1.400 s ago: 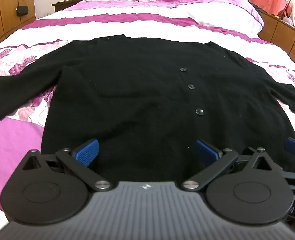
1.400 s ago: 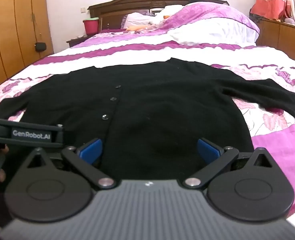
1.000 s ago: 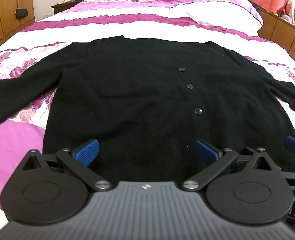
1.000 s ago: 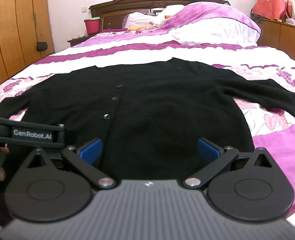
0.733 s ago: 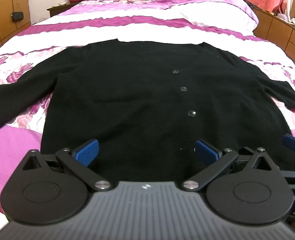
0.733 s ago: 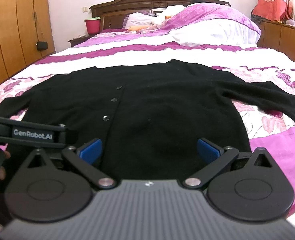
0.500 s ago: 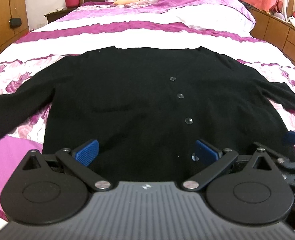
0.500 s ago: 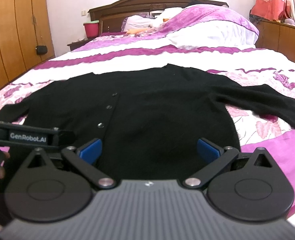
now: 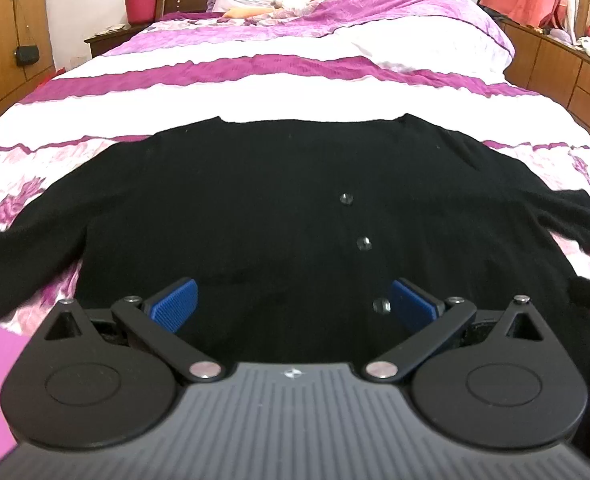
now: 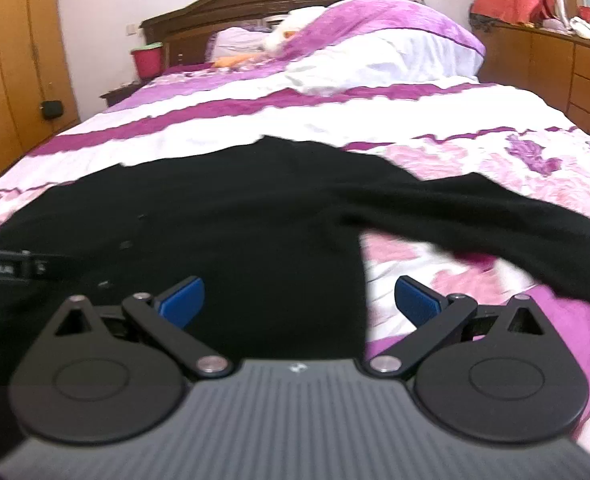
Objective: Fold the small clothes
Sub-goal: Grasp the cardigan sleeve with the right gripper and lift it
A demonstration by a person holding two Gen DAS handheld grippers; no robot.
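Note:
A black buttoned cardigan point(image 9: 255, 208) lies flat on the bed, front up, sleeves spread to both sides. It also shows in the right wrist view point(image 10: 235, 220), with its right sleeve point(image 10: 495, 224) running off to the right. My left gripper point(image 9: 293, 304) is open and empty over the hem, left of the button row point(image 9: 363, 243). My right gripper point(image 10: 299, 298) is open and empty over the hem's right edge. The left gripper's body point(image 10: 7, 267) shows at the left edge of the right wrist view.
The bed has a purple, white and floral cover point(image 9: 295, 92). Pillows and a folded quilt point(image 9: 375, 12) lie at the headboard. A red bucket point(image 9: 141, 6) stands on a nightstand at back left. Wooden cabinets point(image 9: 567, 72) run along the right, wardrobes point(image 10: 15, 60) along the left.
Both grippers have dropped lower and tilted up, so the cardigan sits closer and flatter in view. The right gripper has shifted right toward the hem's right edge. Both stay open.

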